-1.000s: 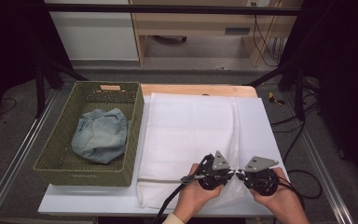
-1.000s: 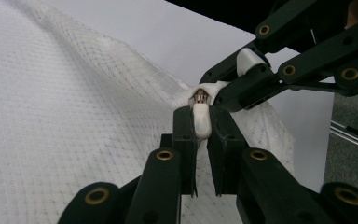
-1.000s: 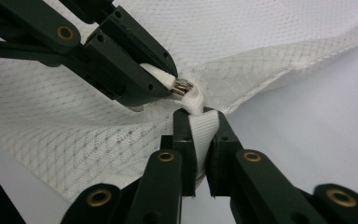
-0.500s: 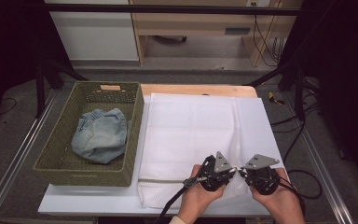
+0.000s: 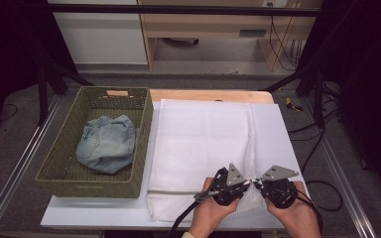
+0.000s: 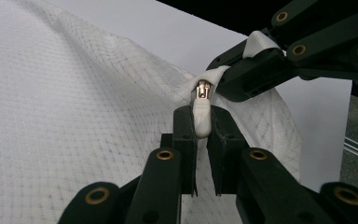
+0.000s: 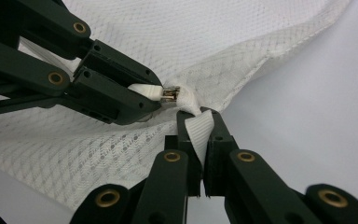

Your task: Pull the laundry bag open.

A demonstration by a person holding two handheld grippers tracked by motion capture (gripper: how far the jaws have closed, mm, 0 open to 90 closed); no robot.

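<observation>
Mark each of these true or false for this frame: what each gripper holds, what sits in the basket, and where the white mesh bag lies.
1. The left gripper is clamped on the white zipper pull. True.
2. The right gripper stands open above the table. False: it is shut on a white fabric strip at the zipper's end.
3. The green woven basket holds a folded denim garment. True.
4. The white mesh bag lies inside the basket. False: it is spread on the table, right of the basket.
5. The two grippers are at opposite table ends. False: they nearly meet.
</observation>
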